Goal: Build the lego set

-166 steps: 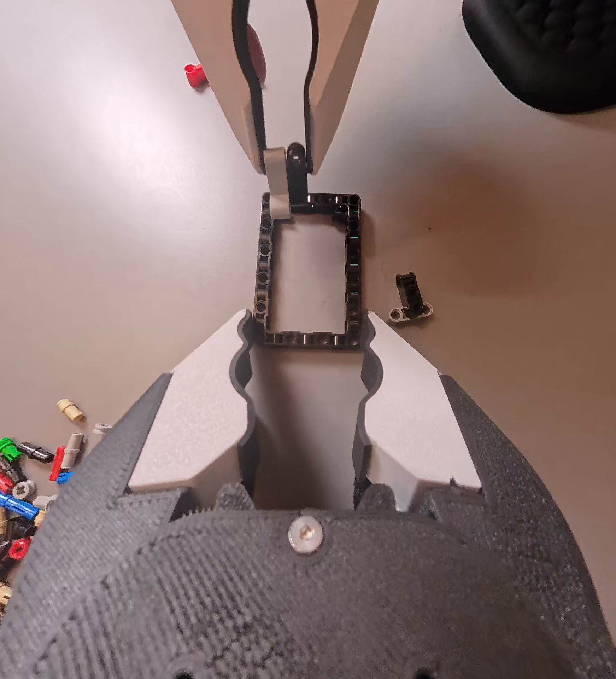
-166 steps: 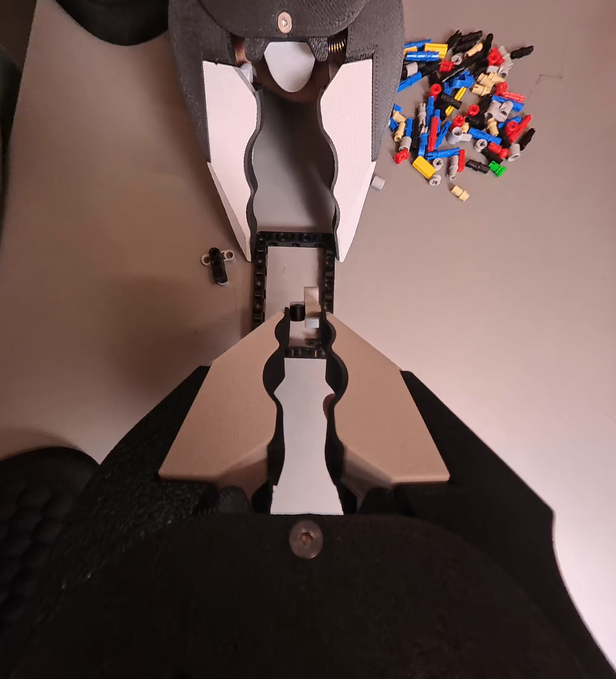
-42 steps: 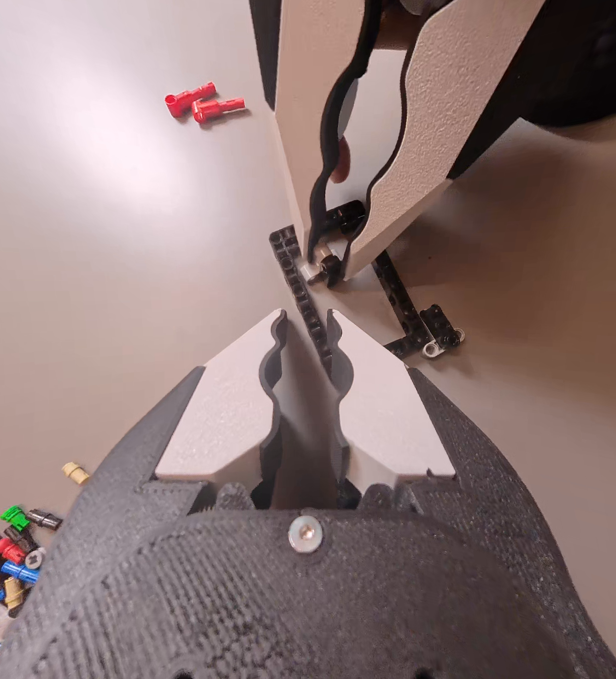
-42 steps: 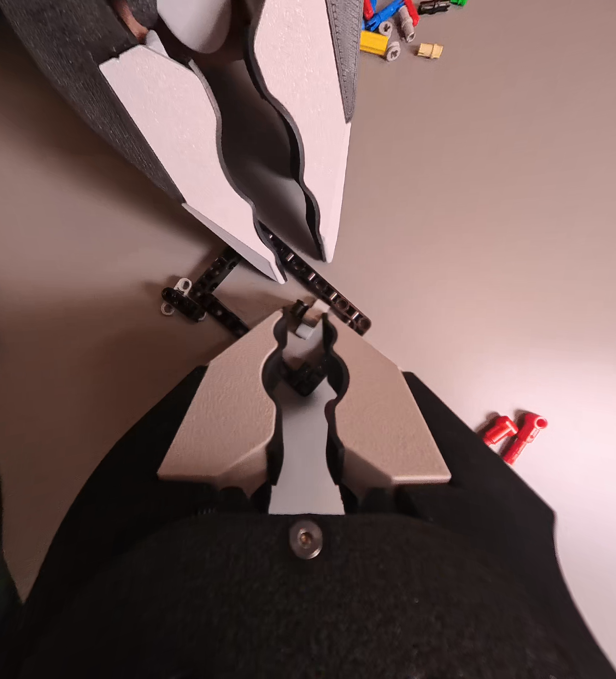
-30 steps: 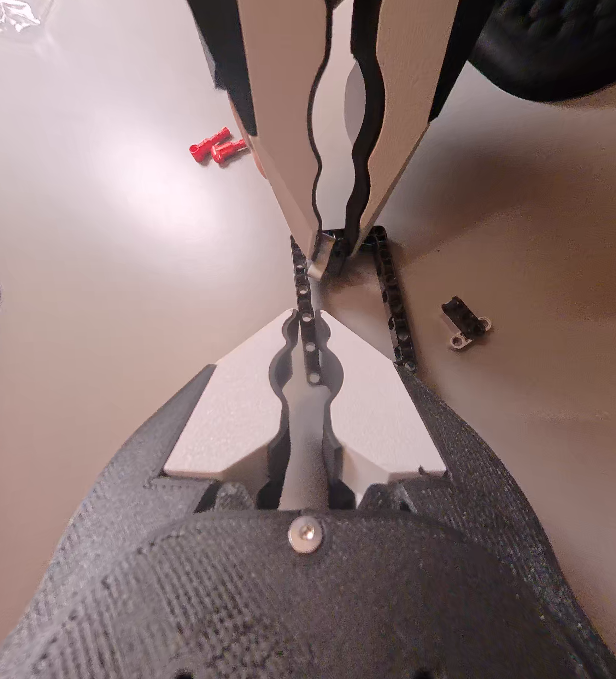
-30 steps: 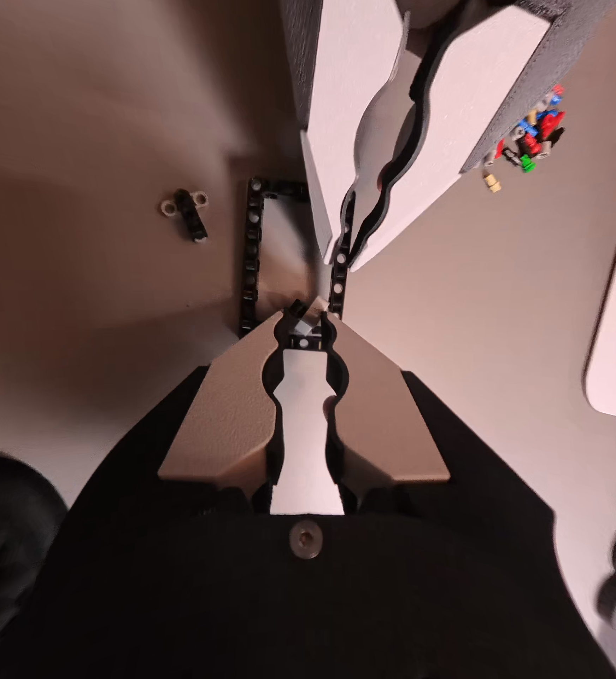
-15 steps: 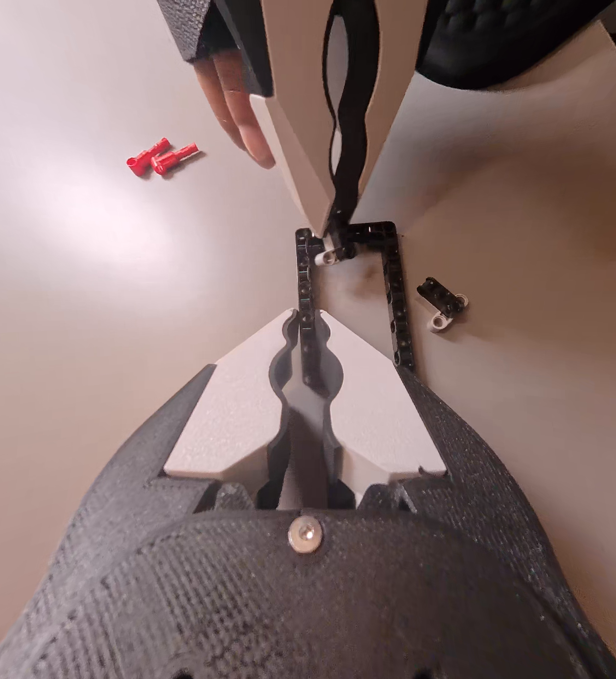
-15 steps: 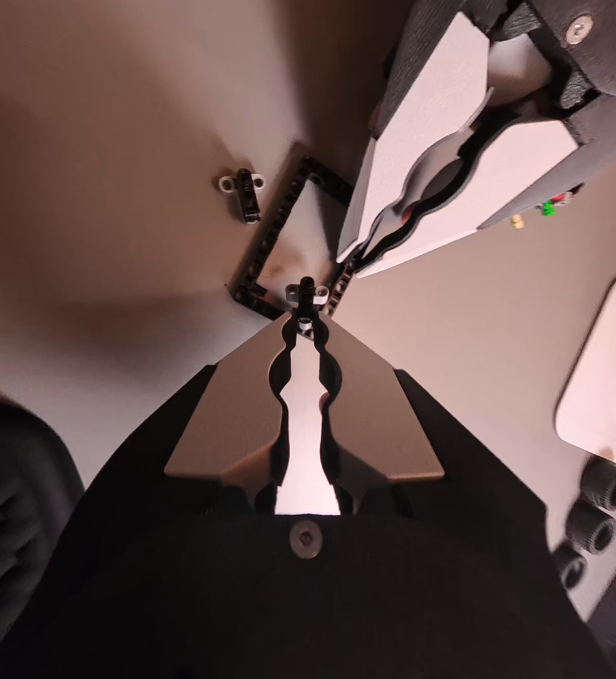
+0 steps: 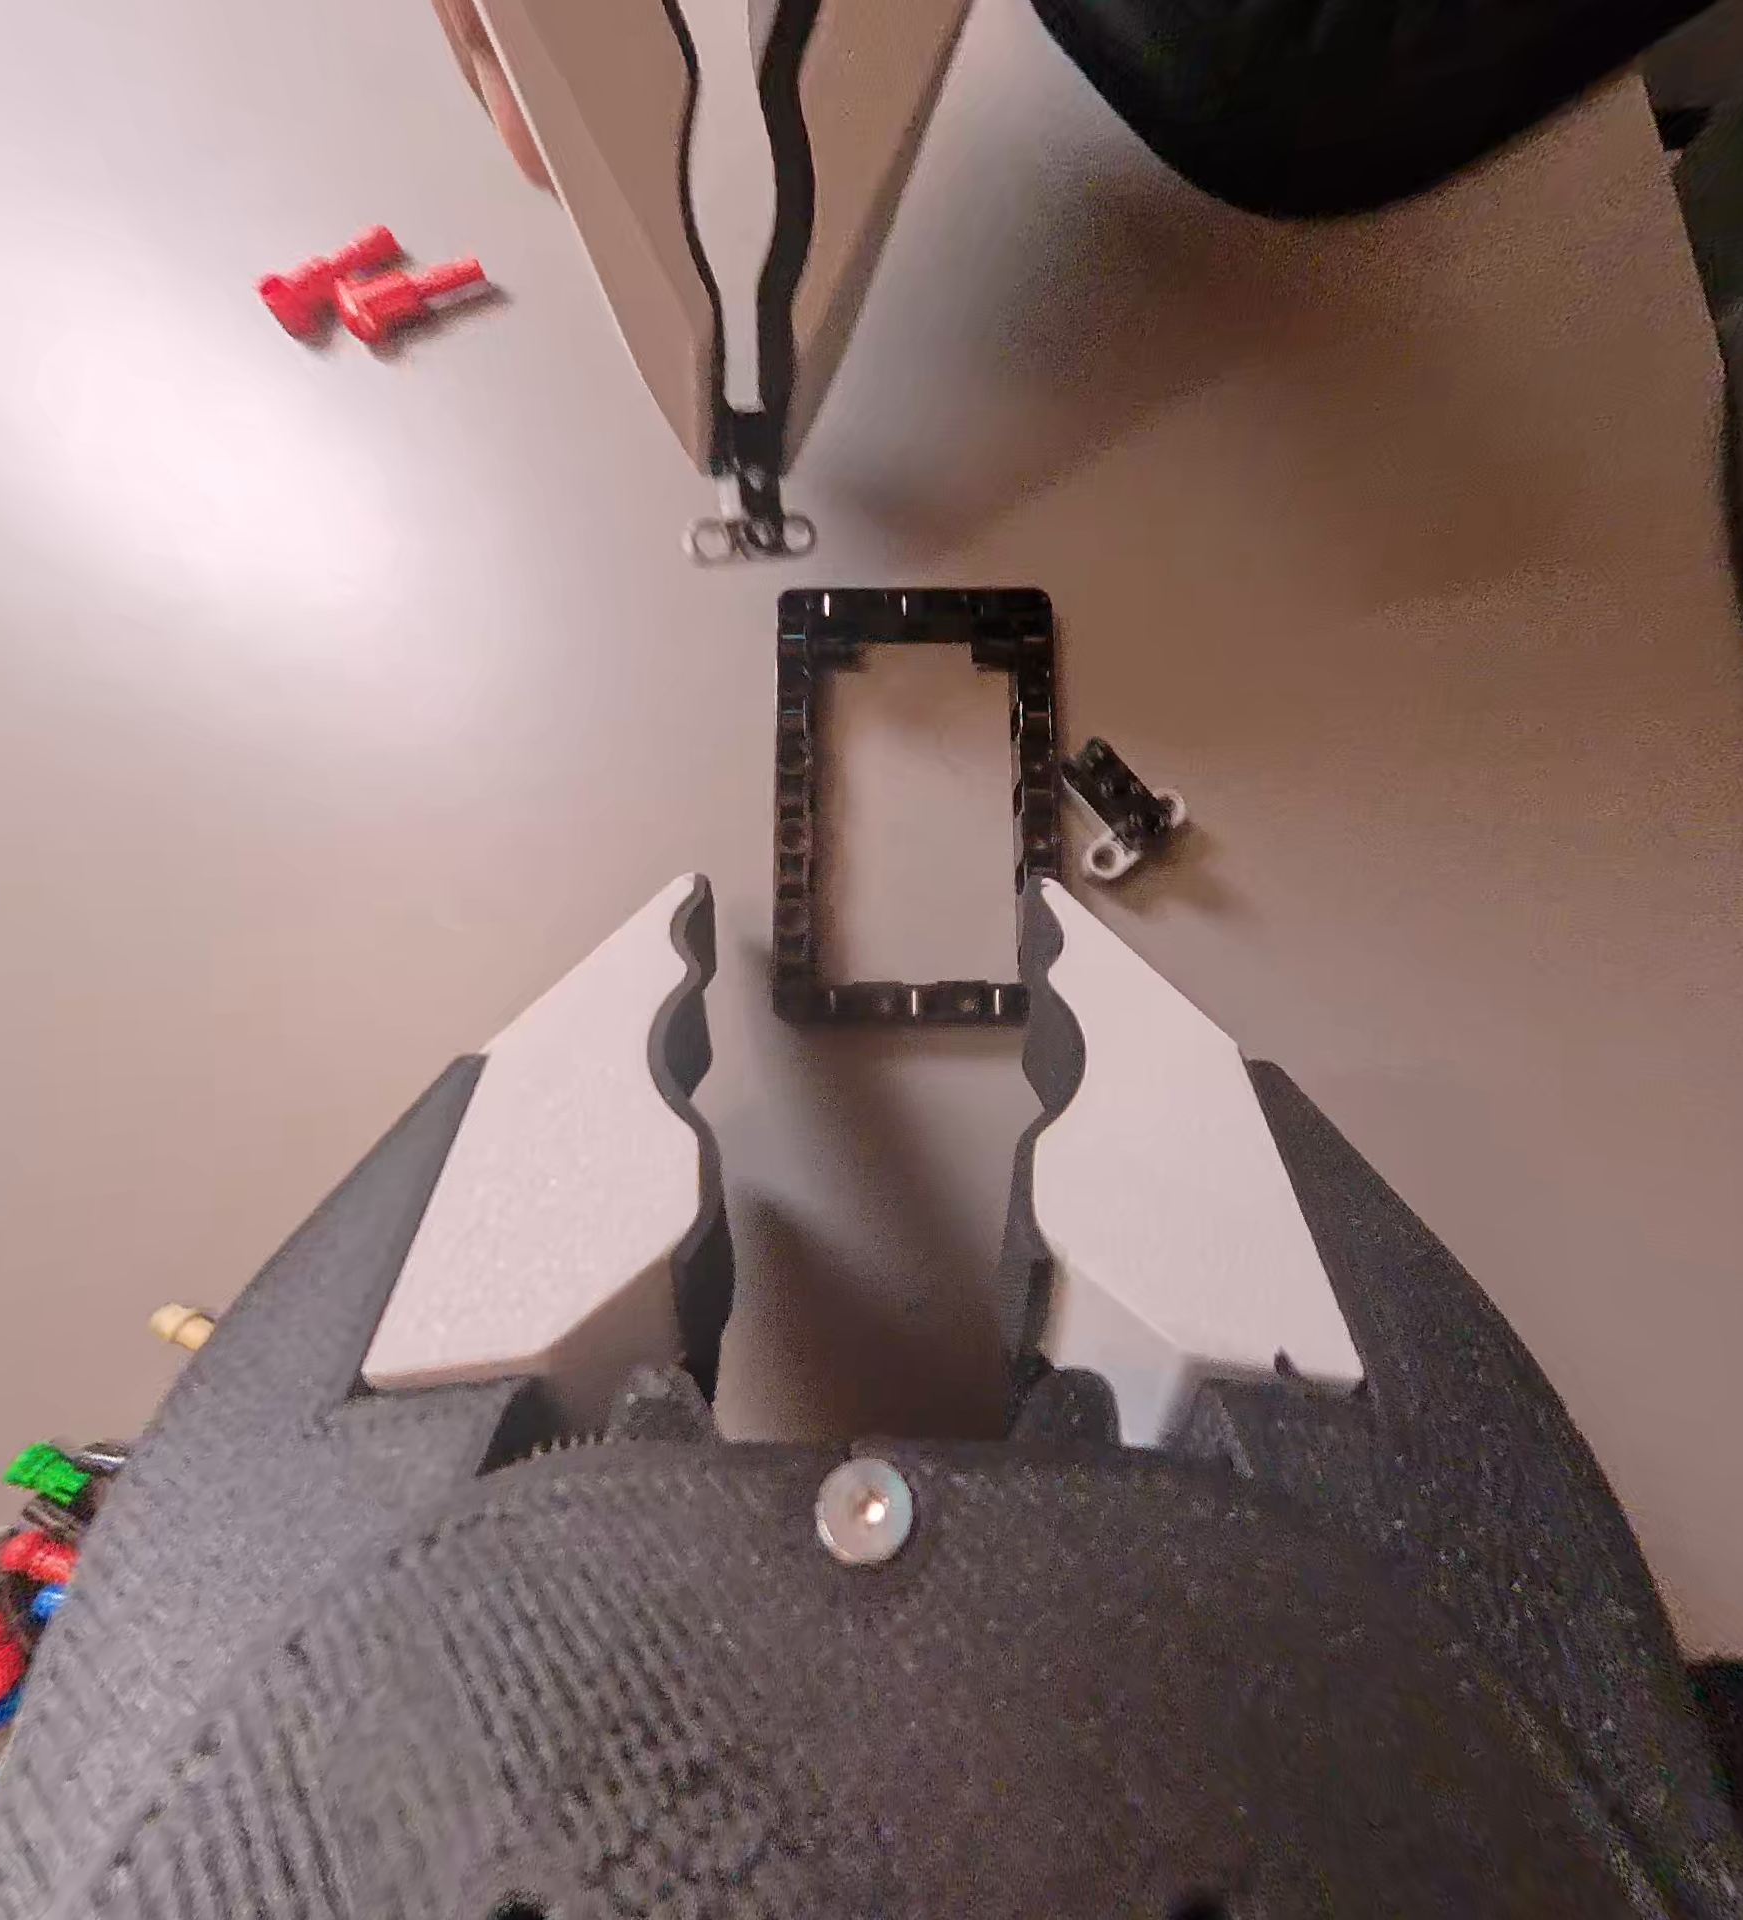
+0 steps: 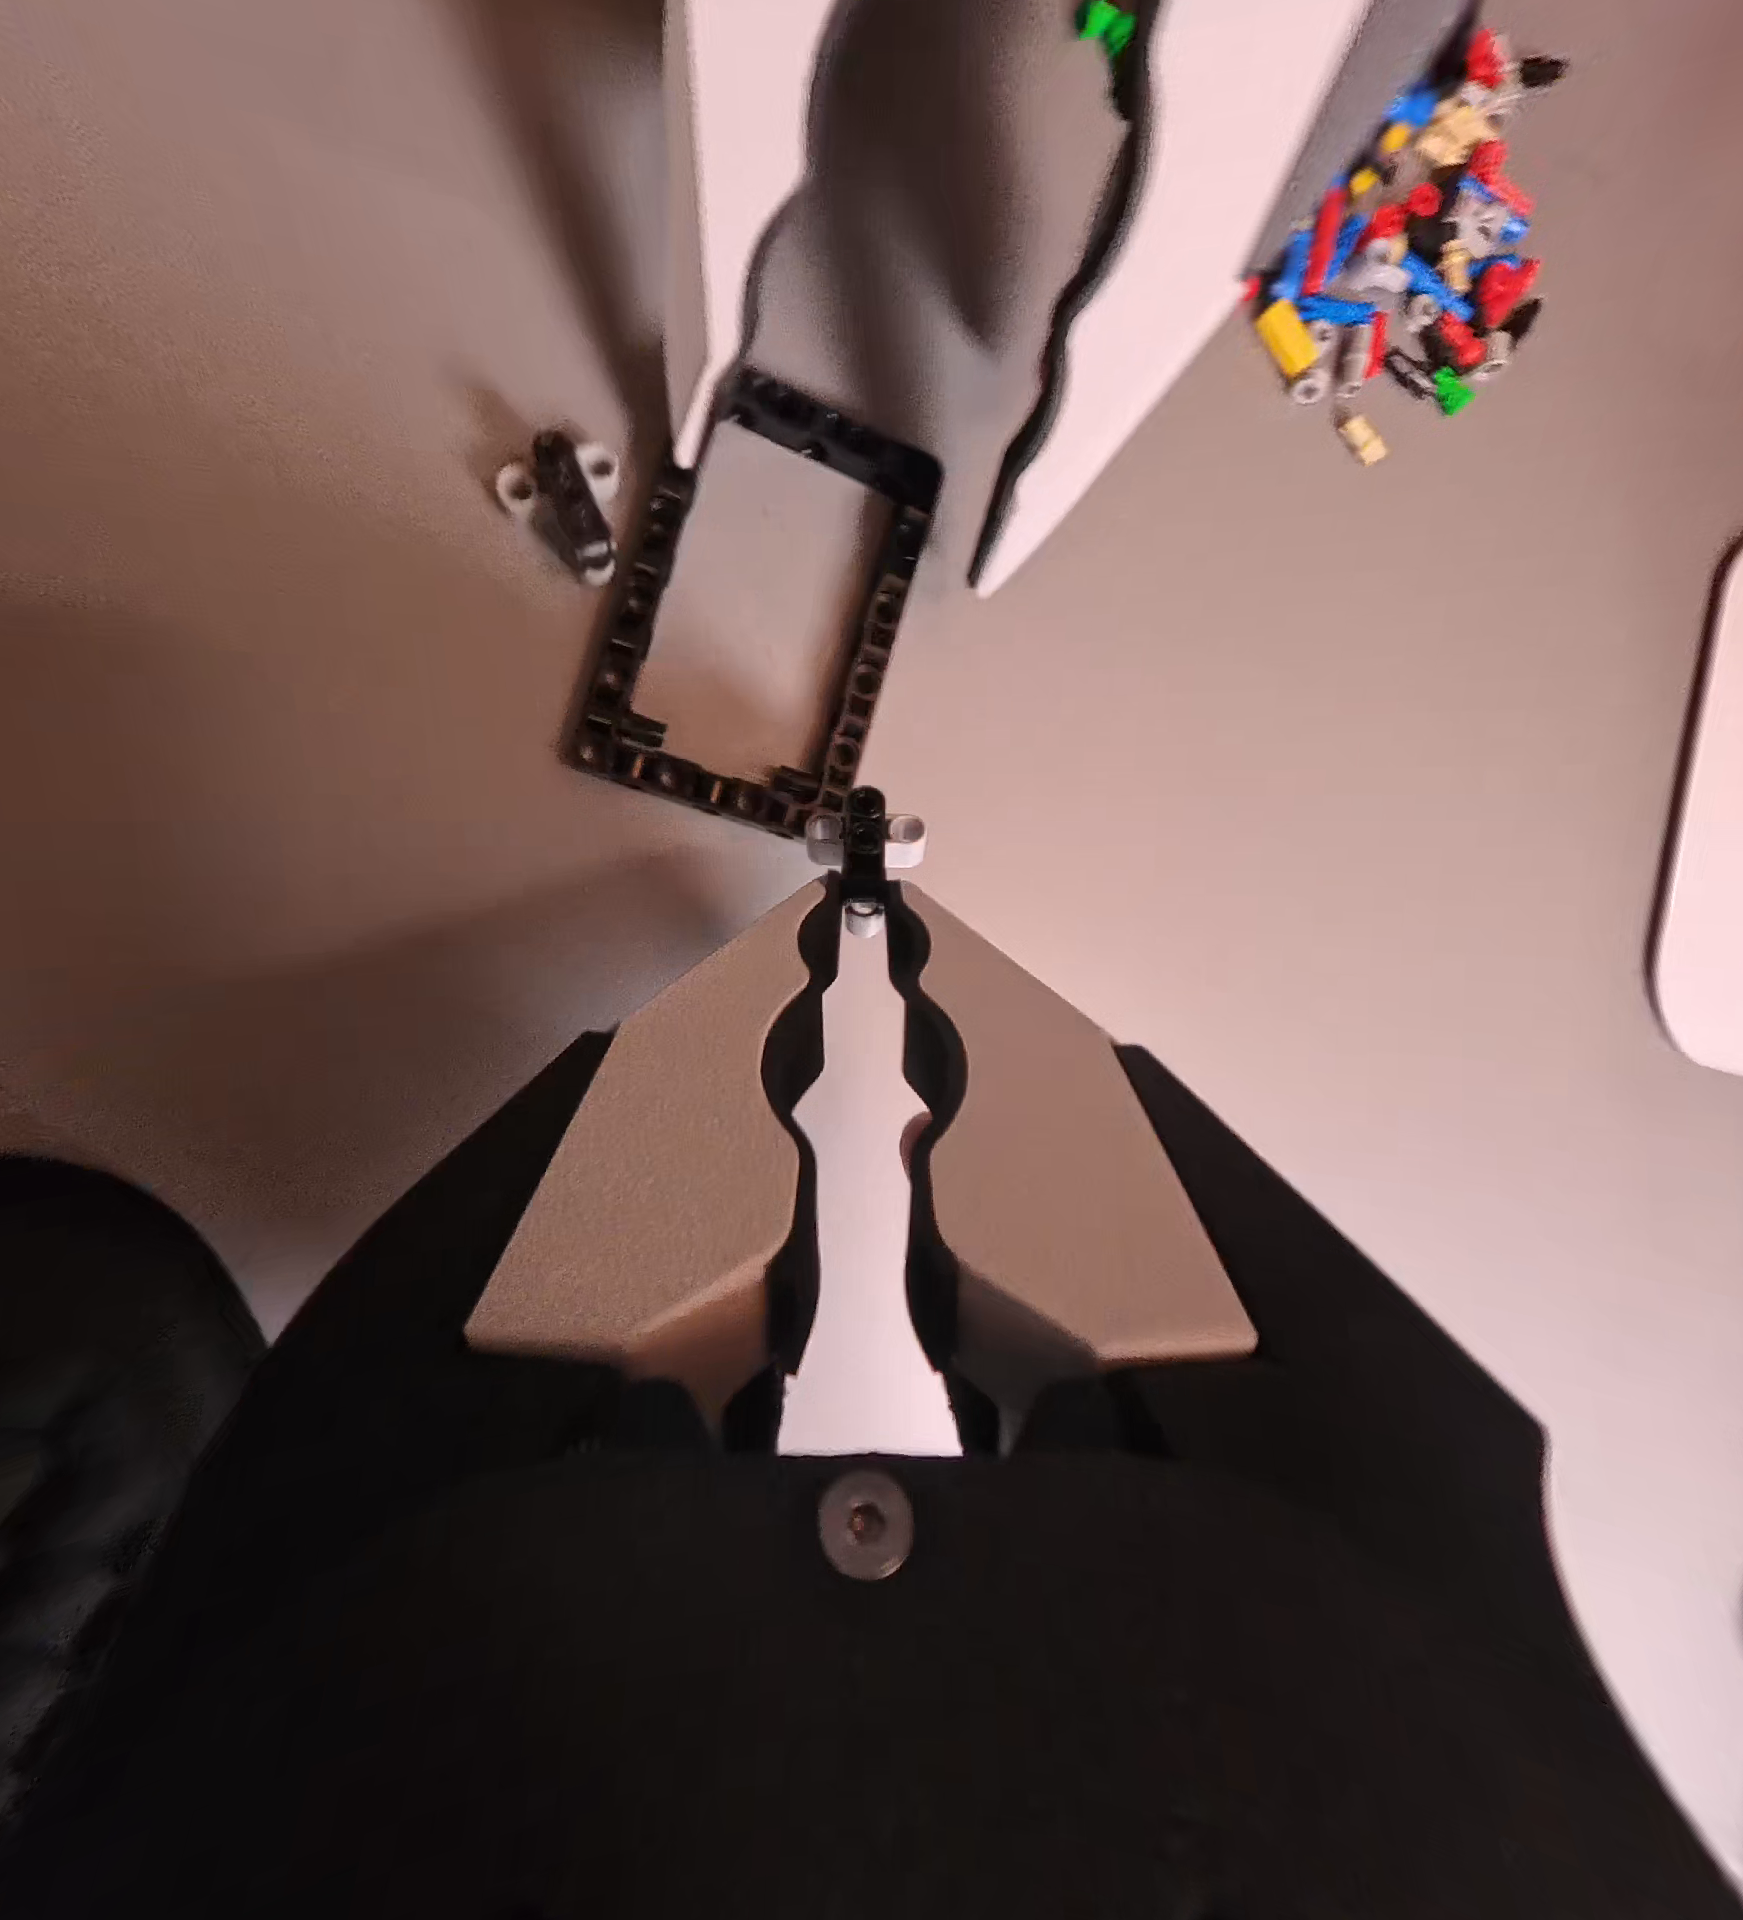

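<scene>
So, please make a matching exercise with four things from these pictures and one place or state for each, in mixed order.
Things:
1. black frame
2. left gripper
3. small grey and black piece
4. two red pins

Places or states:
A. pinched by the right gripper
B. open
C. flat on the table, held by nothing
D. side by side, far from the frame

Pairs: 1-C, 2-B, 3-A, 4-D

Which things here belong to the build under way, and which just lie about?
In use:
- black rectangular beam frame
- small black-and-grey connector piece, pinched in right gripper
- open left gripper

Lying about:
- second black-and-grey connector
- two red pins
- multicoloured pile of loose pieces
</scene>
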The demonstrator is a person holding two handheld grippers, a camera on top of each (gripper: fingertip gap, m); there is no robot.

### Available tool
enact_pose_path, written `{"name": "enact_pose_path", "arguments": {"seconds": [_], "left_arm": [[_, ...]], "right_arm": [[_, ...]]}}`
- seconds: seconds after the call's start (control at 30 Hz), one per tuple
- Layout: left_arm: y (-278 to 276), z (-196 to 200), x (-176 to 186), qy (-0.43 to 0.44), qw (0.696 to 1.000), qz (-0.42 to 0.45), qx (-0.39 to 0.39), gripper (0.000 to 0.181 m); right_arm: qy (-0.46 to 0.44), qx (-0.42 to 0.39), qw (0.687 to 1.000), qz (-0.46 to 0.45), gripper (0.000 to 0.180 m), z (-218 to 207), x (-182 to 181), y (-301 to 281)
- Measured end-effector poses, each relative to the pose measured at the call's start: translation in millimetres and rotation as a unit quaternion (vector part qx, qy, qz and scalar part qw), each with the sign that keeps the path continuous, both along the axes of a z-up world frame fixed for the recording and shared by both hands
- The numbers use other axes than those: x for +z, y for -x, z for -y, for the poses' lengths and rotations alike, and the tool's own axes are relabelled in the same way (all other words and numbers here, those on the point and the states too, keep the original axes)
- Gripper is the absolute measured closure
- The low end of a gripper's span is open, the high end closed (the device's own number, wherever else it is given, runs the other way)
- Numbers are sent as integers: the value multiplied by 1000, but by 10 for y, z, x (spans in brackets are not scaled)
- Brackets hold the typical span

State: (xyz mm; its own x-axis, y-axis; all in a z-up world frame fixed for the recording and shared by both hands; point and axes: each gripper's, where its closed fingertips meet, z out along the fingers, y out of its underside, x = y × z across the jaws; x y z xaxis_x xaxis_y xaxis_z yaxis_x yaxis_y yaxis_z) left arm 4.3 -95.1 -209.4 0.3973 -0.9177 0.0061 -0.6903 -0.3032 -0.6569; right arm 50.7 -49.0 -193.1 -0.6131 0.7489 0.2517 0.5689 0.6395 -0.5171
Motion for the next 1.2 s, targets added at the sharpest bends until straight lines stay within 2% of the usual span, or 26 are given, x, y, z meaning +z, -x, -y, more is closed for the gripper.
{"name": "enact_pose_path", "arguments": {"seconds": [0.13,0.23,0.33,0.47,0.53,0.57,0.7,1.0,1.13,1.2], "left_arm": [[32,3,-14,18,1000,-5,-10,122],[42,-63,18,12,1000,-12,-3,124],[7,-75,132,-4,1000,12,8,123],[-201,-143,306,-57,997,55,19,142],[-298,-115,331,-69,996,51,12,153],[-316,-118,322,-75,996,43,16,158],[-316,-91,221,-86,996,13,29,155],[-390,-61,291,-115,992,45,27,160],[-390,-20,401,-78,988,132,22,161],[-373,5,468,-38,979,200,19,160]], "right_arm": [[47,-38,997,-37,174,77,16,14],[61,-62,996,-28,174,151,3,17],[103,-118,988,-7,174,176,-20,1],[217,-202,954,35,174,237,-15,53],[266,-229,935,56,174,258,1,92],[279,-233,929,64,174,274,9,99],[314,-252,913,74,174,296,58,120],[371,-256,890,70,174,380,144,110],[424,-235,874,40,168,424,305,144],[415,-190,890,15,155,459,374,125]]}}
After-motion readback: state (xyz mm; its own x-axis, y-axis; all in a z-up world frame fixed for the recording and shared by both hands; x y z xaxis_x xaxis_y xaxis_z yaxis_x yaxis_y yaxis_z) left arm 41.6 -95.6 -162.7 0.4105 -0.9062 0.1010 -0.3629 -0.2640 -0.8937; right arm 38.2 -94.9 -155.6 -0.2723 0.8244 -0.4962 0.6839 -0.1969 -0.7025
